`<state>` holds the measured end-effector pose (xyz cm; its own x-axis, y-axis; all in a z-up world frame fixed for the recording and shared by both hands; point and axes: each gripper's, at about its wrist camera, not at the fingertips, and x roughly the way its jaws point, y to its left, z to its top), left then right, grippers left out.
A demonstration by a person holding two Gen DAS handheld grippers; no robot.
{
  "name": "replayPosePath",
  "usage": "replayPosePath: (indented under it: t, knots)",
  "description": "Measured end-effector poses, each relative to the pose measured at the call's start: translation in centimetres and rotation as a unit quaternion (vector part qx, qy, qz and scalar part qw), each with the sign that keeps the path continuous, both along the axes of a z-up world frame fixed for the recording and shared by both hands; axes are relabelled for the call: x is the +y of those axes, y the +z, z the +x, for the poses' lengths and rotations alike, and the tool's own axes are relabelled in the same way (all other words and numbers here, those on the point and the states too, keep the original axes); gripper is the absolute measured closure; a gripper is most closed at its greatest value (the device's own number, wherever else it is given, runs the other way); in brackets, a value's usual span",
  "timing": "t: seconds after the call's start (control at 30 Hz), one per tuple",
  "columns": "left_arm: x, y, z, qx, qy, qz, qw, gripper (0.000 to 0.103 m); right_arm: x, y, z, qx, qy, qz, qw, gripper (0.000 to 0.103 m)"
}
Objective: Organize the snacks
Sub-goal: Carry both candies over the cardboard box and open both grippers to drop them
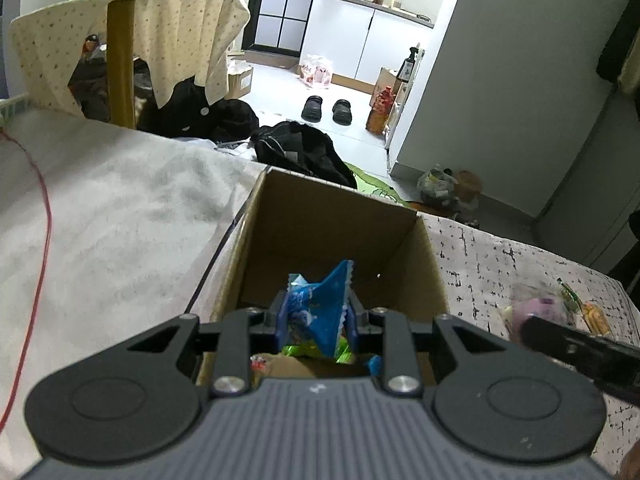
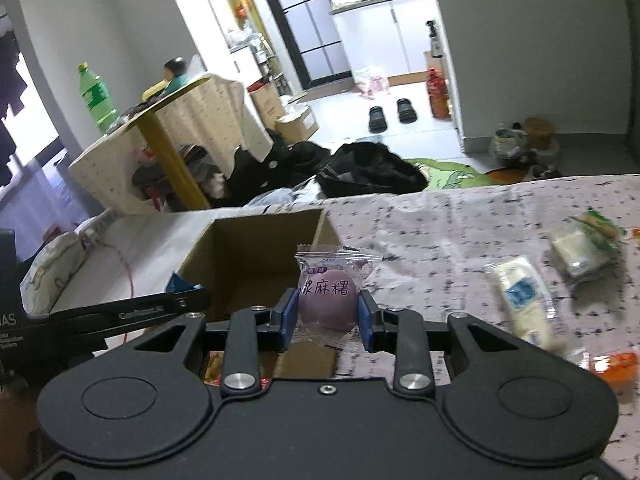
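A: How do the two claws sit?

B: Both point forward and down. The left claw (image 1: 316,316) hangs over the open cardboard box (image 1: 434,276), clamped narrow on a blue snack packet (image 1: 320,308) that stands up between its blue pads, above the box's inside. Under it, on the box floor, lie a green wrapper (image 1: 308,350) and a few other packets, too hidden to name.

A: And the right one?

B: The right claw (image 2: 328,314) is closed on a clear-wrapped purple mochi ball (image 2: 328,300), held just past the box's right wall (image 2: 326,232), over the patterned bed cover (image 2: 440,232). In the left wrist view that claw comes in from the right edge as a dark bar (image 1: 580,350), with the purple ball blurred at its tip.

A: Any room to move?

B: The far half of the box is bare cardboard, and its mouth is open all round. To its left is a plain white blanket (image 1: 120,216) with a red cord (image 1: 44,216) running down it. To its right, on the cover, lie loose snacks: two pale packets (image 2: 524,296) (image 2: 580,252) and what may be an orange one (image 2: 616,364), though it is smeared. The bed's far edge sits just beyond the box.
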<state>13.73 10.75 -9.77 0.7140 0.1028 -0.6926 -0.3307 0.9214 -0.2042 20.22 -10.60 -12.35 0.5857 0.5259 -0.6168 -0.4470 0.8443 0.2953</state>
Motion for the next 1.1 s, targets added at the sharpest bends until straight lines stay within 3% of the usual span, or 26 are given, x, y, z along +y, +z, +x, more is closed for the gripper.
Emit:
replayPosePath:
  t: [0.2, 0.3, 0.37, 0.43, 0.63, 0.7, 0.77, 0.83, 0.9, 1.1]
  knots:
    - [-0.1, -0.1, -0.1, 0.007, 0.003, -0.001, 1.0, 0.076, 2.4, -0.3, 0.0, 0.002, 0.027, 0.002, 1.0, 0.072]
    - [0.0, 1.5, -1.4, -0.033, 0.025, -0.01, 0.9991, 0.071, 2.9, -0.2, 0.0, 0.003, 0.035, 0.003, 0.999, 0.072]
    - [-0.1, 2.7, -2.1, -0.053, 0.031, -0.005, 0.9981, 0.052, 2.9, -0.2, 0.1, 0.007, 0.039, 0.007, 0.999, 0.072]
    - [-0.2, 3.7, -2.5, -0.057, 0.039, 0.009, 0.9976, 0.043, 3.2, -0.2, 0.2, 0.01, 0.04, 0.01, 0.999, 0.072]
    - [0.1, 5.0, -3.5, -0.051, 0.06, 0.017, 0.9967, 0.031, 3.8, 0.0, 0.3, 0.014, 0.046, 0.024, 0.999, 0.068]
    - [0.4, 5.0, -3.8, -0.047, 0.07, 0.015, 0.9963, 0.03, 3.8, 0.4, 0.3, 0.011, 0.048, 0.026, 0.998, 0.047]
    - [0.6, 5.0, -4.2, -0.042, 0.077, 0.014, 0.996, 0.028, 3.1, 1.0, 0.1, -0.001, 0.038, 0.032, 0.999, 0.034]
    - [0.6, 4.9, -4.3, -0.03, 0.081, 0.012, 0.9962, 0.028, 2.3, 1.5, 0.0, -0.004, 0.03, 0.036, 0.999, 0.031]
    - [0.4, 5.0, -4.3, -0.023, 0.077, 0.014, 0.9967, 0.028, 1.0, 1.9, -0.2, -0.007, 0.018, 0.043, 0.999, 0.02]
    - [-1.3, 5.4, -3.9, -0.029, 0.049, 0.012, 0.9983, 0.023, -2.6, 2.2, -0.4, -0.021, -0.017, 0.027, 0.999, 0.009]
